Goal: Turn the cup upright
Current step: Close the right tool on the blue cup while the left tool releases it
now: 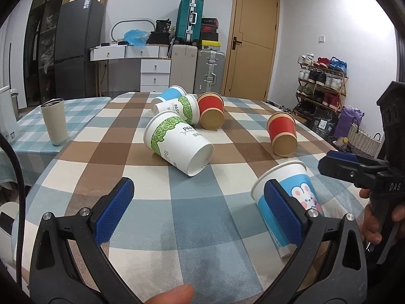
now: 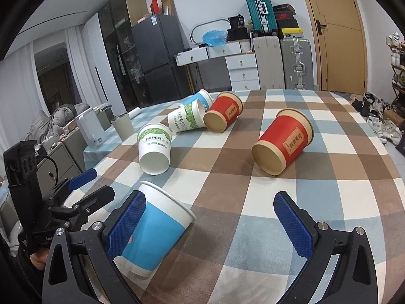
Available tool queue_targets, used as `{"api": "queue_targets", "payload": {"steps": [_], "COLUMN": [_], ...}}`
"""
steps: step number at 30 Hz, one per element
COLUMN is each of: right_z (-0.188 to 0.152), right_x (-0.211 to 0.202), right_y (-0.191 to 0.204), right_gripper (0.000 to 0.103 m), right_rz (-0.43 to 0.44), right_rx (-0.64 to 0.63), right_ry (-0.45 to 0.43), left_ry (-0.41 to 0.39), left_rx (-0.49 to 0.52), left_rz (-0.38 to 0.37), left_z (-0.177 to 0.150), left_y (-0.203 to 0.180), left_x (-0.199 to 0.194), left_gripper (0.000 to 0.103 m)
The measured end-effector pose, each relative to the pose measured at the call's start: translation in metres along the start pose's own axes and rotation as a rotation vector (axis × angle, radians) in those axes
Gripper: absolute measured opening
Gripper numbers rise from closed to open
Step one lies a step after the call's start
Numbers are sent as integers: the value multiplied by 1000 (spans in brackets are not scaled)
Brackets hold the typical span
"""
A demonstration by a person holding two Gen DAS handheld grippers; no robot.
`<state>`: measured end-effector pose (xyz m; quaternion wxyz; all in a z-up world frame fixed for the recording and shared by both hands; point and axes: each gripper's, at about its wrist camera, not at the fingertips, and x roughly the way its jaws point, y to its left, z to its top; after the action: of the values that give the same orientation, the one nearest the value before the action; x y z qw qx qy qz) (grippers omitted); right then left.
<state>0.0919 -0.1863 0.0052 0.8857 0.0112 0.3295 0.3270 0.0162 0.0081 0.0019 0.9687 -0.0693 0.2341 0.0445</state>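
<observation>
Several paper cups lie on their sides on the checked tablecloth. The nearest is a blue and white cup with a rabbit print, mouth pointing away; it also shows in the right wrist view. My left gripper is open and empty; its right pad stands in front of this cup. My right gripper is open; its left pad stands beside the cup's left side. Whether either pad touches the cup I cannot tell. A white and green cup lies further back.
Two red cups, another white and green cup and a second blue cup lie toward the far side. A steel tumbler stands upright at the left. The table's right edge drops off toward a shoe rack.
</observation>
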Motion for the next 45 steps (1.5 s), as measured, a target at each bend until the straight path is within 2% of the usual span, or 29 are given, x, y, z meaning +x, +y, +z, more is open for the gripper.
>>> {"api": "queue_targets", "payload": {"steps": [6,15,28,33,36,38,45], "right_z": [2,2,6,9,11,11,10], "right_x": [5,17,45,51,57,60,63], "right_y": [-3,1,5,5,0,-2,-2], "right_gripper": [103,103,103,103,97,88,74], "right_rz": [28,63,229,255,292,304,378], "right_rx": [49,88,240,264,305,318,315], "right_ry": [51,132,313,333,362,379,423], "left_ry": [-4,-11,-19,-19,-19,-20,-20], "left_rx": [19,-16,-6,-5,-3,-4,-2], "left_rz": [-12,-2,5,5,6,7,7], "left_z": [-2,-2,-1,-1,-1,-1,-2], "left_y": [-2,7,8,8,8,8,7], "left_x": [-2,-2,-4,-4,-4,-4,-5], "left_gripper": [103,103,103,103,103,103,103]}}
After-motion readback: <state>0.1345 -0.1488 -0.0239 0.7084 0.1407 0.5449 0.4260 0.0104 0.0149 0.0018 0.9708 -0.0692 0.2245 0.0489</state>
